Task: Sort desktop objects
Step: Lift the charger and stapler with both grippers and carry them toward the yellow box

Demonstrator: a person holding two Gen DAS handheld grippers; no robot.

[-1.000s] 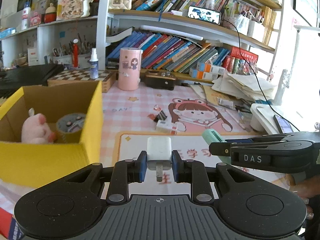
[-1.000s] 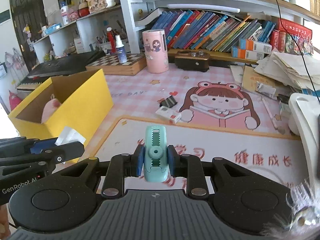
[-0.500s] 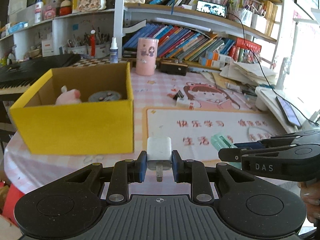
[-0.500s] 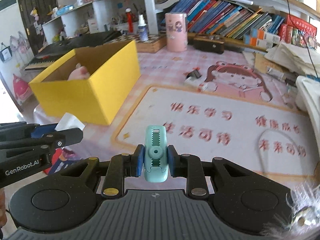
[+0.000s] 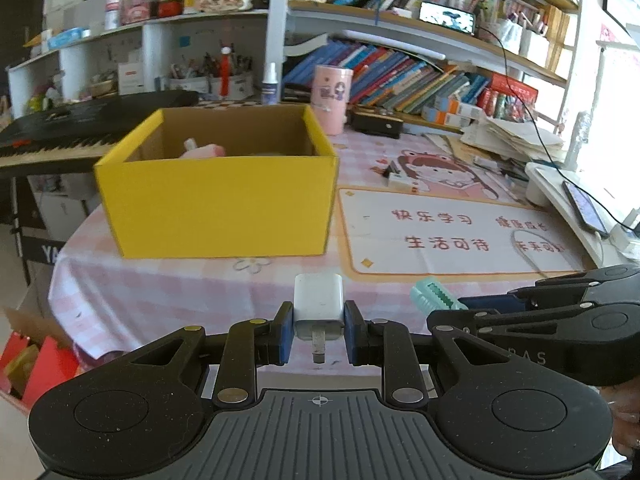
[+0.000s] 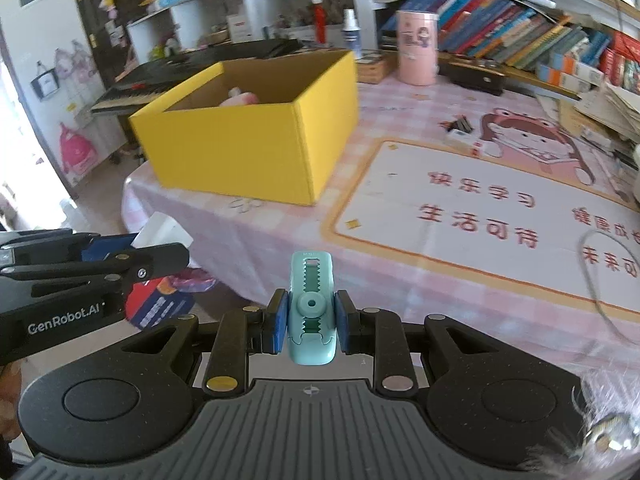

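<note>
Pink-checked tablecloth under a cluttered study wall, seen from just past the table's near edge. Nearest the lens, at bottom centre of the left wrist view: left gripper pinching a white USB charger plug by its flat sides, metal prong turned back toward the camera, a hold that likely keeps the body free to drop straight down. Lower right of that view: right gripper, clamped tight on a mint-green toothed clip, held lengthwise between the blue pads so its tip points ahead. Both carried off the table, apart from each other, angled downward.

Further in, at centre left: yellow cardboard box, open-topped, close to the table's edge, evidently the bin for the sorting; pink plush toy already inside, barely clearing the rim. Right of it: printed desk mat with red characters. Beyond the mat, small items still loose on the cloth, a white packet among them, too small to name. Farthest back: pink cylindrical canister, black keyboard at left, slanting rows of books on the shelves. Both held items apparently bound for the box.
</note>
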